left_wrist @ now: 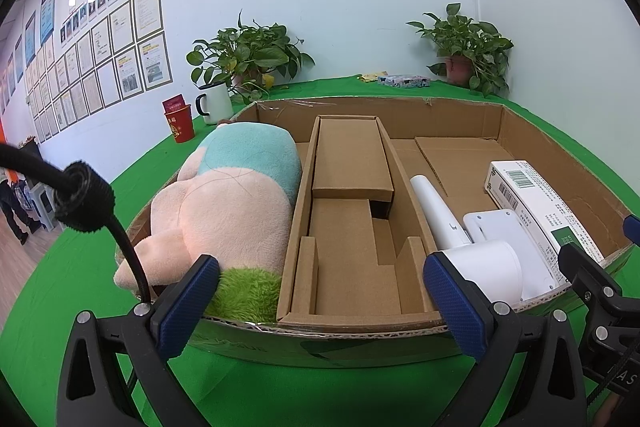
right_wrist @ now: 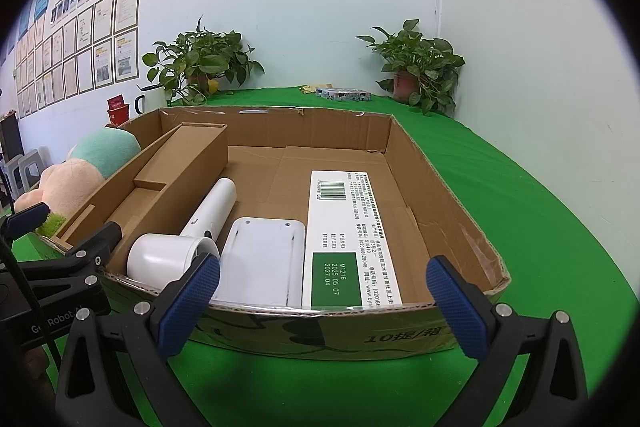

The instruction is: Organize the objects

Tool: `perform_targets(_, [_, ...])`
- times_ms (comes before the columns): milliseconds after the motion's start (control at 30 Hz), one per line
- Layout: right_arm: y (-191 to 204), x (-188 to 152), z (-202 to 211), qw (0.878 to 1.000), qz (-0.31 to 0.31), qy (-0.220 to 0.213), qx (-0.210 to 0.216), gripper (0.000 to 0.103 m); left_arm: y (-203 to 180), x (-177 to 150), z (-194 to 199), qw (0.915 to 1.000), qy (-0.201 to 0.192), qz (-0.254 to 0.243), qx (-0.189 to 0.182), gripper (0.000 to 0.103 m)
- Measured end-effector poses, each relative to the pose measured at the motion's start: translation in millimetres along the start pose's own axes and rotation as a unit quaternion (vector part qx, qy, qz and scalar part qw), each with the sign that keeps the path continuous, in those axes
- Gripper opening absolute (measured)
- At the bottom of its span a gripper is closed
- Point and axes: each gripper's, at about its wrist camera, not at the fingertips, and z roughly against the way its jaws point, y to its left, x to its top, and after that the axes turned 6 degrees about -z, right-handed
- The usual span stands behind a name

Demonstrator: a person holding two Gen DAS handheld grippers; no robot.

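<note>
The large shallow brown cardboard box point(left_wrist: 560, 147) lies on the green-covered bench point(left_wrist: 340, 387), its near wall just ahead of both sets of jaws. The left gripper point(left_wrist: 320, 307) hovers in front of that wall with its jaws released and nothing between them. Straight ahead of them inside the box is a long brown cardboard insert tray point(left_wrist: 352, 219) with stepped compartments. To their left lies a pink, teal and green plush toy point(left_wrist: 236, 199), pressed against the tray's side. To their right lie a white hair dryer point(left_wrist: 480, 259), a flat white plastic device point(left_wrist: 500, 227) and a long white printed carton with a barcode point(left_wrist: 536, 199).

The right gripper point(right_wrist: 323, 305) is likewise released and empty, close to the box's near wall. The white carton point(right_wrist: 344, 227) lies directly ahead of its jaws, the flat device point(right_wrist: 264, 259) touches it on the left, and the hair dryer point(right_wrist: 188, 239) lies left of that, beside the tray point(right_wrist: 160, 179).

Beyond the box stand a white mug with a black handle point(left_wrist: 214, 103), a red paper cup point(left_wrist: 179, 125) and two potted green plants point(left_wrist: 248, 55).
</note>
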Motion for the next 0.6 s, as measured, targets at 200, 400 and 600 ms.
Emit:
perform_targets(200, [0.1,-0.1,0.0,1.000,0.000,0.000,0.000,0.102,0.1,0.1,-0.2,1.0000,0.000,0.000,0.000,0.103])
perform_targets(400, [-0.2,-0.1,-0.2,1.000,0.000,0.000,0.000,0.102,0.1,0.1,-0.3,1.0000,0.000,0.000,0.000,0.103])
perform_targets(600, [-0.2,0.0,-0.2,1.000,0.000,0.000,0.000,0.102,1.0,-0.2,-0.5,1.0000,0.000,0.000,-0.001,0.103])
